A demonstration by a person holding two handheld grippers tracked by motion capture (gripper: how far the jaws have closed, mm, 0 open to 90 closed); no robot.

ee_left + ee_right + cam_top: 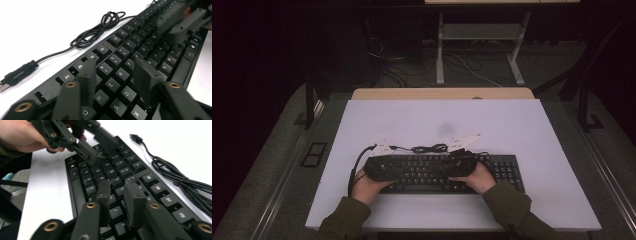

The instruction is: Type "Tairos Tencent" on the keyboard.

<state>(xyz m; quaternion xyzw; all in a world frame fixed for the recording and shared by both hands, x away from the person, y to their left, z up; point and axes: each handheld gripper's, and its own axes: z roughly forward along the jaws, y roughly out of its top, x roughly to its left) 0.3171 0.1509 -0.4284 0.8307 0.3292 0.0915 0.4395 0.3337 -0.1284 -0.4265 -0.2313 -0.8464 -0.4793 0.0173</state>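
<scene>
hovering both grippers over black keyboard (452,172), lower centre of high view, to tap keys. left gripper (117,75) jaws apart above e/r keys; right gripper (119,195) jaws narrow gap, nothing clamped. usb cable (97,31) coiled behind, clear of work.

The keyboard (447,172) lies at the table's (532,130) near edge, its coiled cable (429,148) just behind it.

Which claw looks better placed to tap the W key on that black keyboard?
Probably the left claw. In its own view its jaws stand apart right above the keyboard's Q-W-E-R cluster, the W key just below. The right claw hangs over the J and K keys, farther along.
</scene>
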